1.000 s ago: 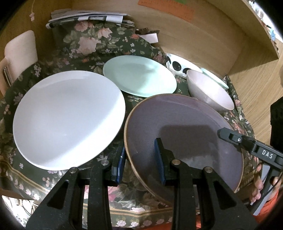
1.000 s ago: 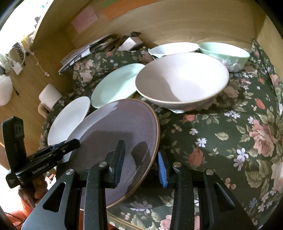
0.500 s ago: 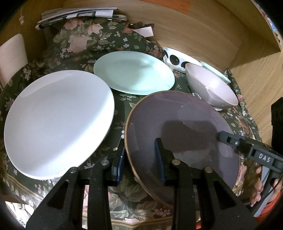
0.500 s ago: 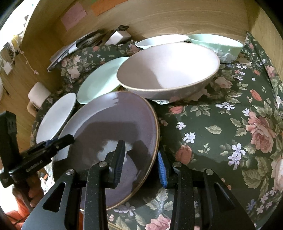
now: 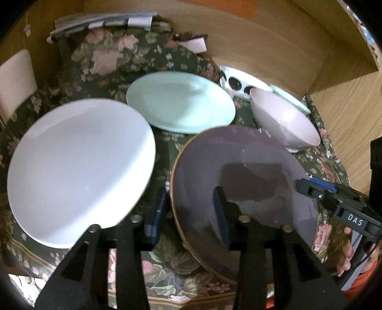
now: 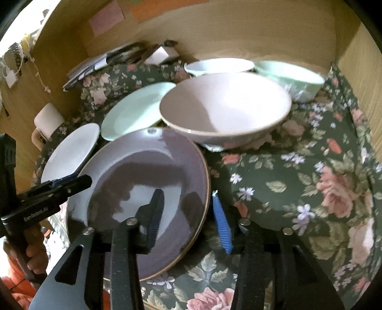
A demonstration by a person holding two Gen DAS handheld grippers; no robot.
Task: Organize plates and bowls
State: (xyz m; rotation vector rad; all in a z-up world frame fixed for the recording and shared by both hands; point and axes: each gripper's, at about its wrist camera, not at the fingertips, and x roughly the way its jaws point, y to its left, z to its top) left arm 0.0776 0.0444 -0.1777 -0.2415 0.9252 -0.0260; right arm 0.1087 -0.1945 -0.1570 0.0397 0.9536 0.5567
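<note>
A purple plate (image 5: 243,176) with a brown rim sits on the floral cloth; it also shows in the right wrist view (image 6: 148,190). My left gripper (image 5: 189,214) is open and straddles its left rim. My right gripper (image 6: 189,212) is open and straddles its right rim. A white plate (image 5: 78,164) lies to the left, a mint plate (image 5: 181,105) behind. A pink bowl (image 6: 224,107) stands just behind the purple plate. A white bowl (image 6: 217,65) and a mint bowl (image 6: 291,74) stand at the back.
The table has a dark floral cloth (image 6: 298,178). Wooden walls (image 6: 250,31) close the back and right. Papers (image 5: 102,21) are stacked at the back left. A pale chair back (image 5: 16,81) stands at the left edge.
Both grippers have pushed a little further forward along the purple plate's rims. The jaws stay open and the dishes have not shifted.
</note>
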